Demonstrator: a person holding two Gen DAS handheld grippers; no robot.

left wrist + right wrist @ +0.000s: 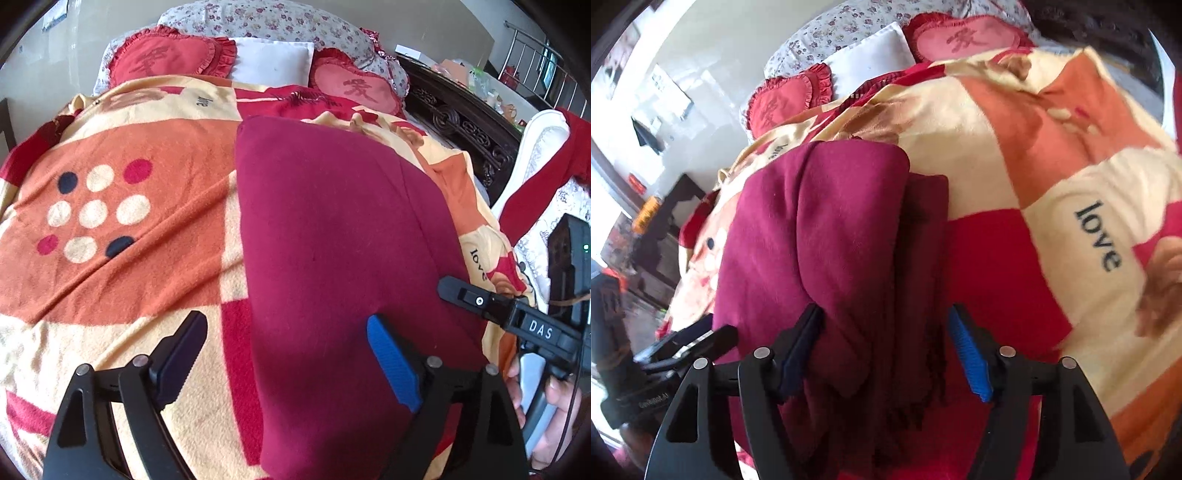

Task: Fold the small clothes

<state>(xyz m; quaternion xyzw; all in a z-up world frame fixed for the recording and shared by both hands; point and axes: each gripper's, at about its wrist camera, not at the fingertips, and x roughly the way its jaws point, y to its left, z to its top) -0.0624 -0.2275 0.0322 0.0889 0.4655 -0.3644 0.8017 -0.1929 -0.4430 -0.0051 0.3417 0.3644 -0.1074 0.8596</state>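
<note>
A folded maroon garment (332,236) lies flat on the patterned blanket (122,280) that covers the bed. My left gripper (286,319) hovers open over the garment's near left edge: the blue pad (391,362) is above the cloth and the dark finger (184,350) is above the blanket. In the right wrist view the garment (820,229) shows stacked layers. Its near right edge, with a darker fringed layer, sits between the jaws of my right gripper (882,314), which is open, the blue pad (967,350) clear of the cloth. Each gripper shows in the other's view, the right gripper (454,291) and the left gripper (709,334).
Two red heart cushions (170,59), a white pillow (273,62) and a floral quilt (277,22) lie at the head of the bed. A dark carved wooden frame (465,122) runs along the right side, with white and red clothing (535,177) beyond. Dark furniture (665,229) stands left.
</note>
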